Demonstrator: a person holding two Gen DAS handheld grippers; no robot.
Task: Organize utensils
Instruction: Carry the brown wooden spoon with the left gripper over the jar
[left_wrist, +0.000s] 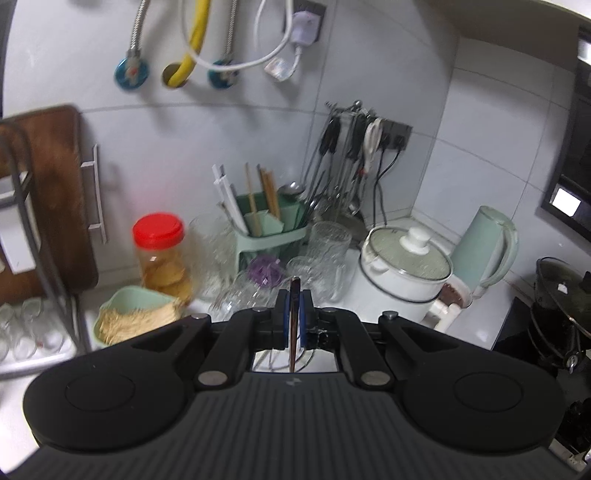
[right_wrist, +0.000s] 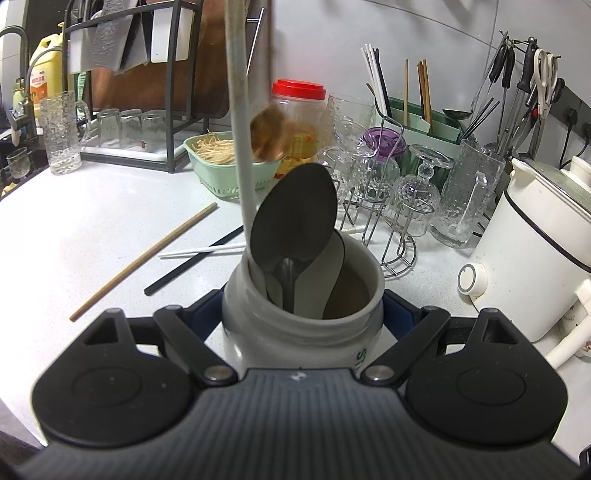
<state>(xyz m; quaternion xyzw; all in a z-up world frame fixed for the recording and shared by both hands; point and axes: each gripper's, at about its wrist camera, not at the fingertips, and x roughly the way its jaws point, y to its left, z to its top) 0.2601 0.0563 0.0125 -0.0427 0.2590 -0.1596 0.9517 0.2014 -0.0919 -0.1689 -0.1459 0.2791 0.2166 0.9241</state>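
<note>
My right gripper (right_wrist: 303, 314) is shut on a white jar (right_wrist: 295, 332) that holds several spoons (right_wrist: 295, 221) bowl-up. A long pale handle (right_wrist: 240, 129) slants down into the jar from above. My left gripper (left_wrist: 294, 314) is shut on a thin metal utensil handle (left_wrist: 294, 306), held edge-on above the counter. A wooden chopstick (right_wrist: 144, 262), a black chopstick (right_wrist: 192, 262) and a white chopstick (right_wrist: 203, 251) lie on the white counter (right_wrist: 92, 221) left of the jar. A green utensil caddy (left_wrist: 269, 225) with chopsticks stands by the wall.
Glasses on a wire rack (right_wrist: 388, 192), a red-lidded jar (left_wrist: 160, 251), a green basket (left_wrist: 136, 317), a white cooker (left_wrist: 402, 273), a kettle (left_wrist: 484, 251), a dish rack with a cutting board (left_wrist: 48, 195) and hanging tools (left_wrist: 351, 147) crowd the counter.
</note>
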